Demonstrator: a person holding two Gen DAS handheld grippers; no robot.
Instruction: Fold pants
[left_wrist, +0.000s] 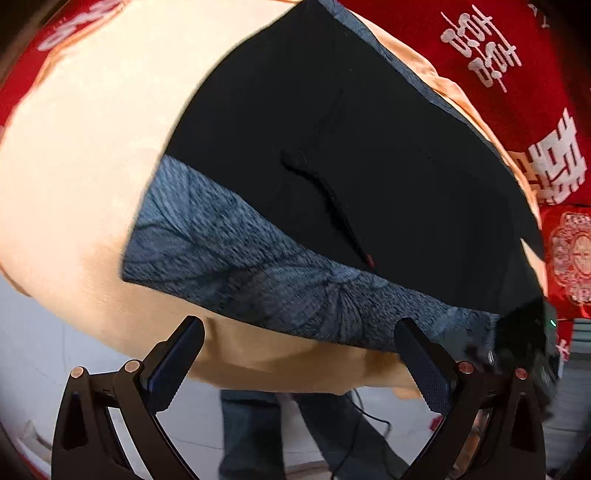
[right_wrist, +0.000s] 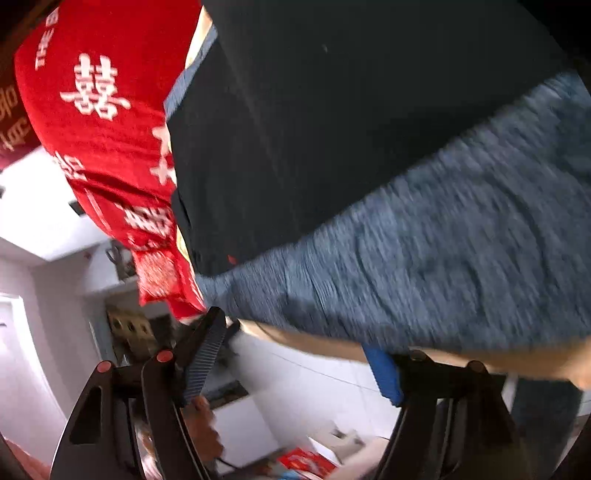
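Black pants (left_wrist: 332, 147) with a blue-grey patterned waistband (left_wrist: 258, 273) and a black drawstring (left_wrist: 332, 199) lie flat on a peach cloth (left_wrist: 85, 166). My left gripper (left_wrist: 299, 339) is open and empty, just short of the waistband edge. In the right wrist view the same pants (right_wrist: 295, 129) and waistband (right_wrist: 443, 251) fill the frame. My right gripper (right_wrist: 295, 343) is open at the waistband's corner, with nothing between its fingers. The other gripper shows at the waistband's right end in the left wrist view (left_wrist: 532, 343).
A red cloth with white characters (left_wrist: 498, 74) lies beside the peach cloth and shows in the right wrist view (right_wrist: 96, 122). Below the table edge are a white floor (left_wrist: 37, 350), a person's jeans (left_wrist: 258, 432) and a cable (left_wrist: 369, 417).
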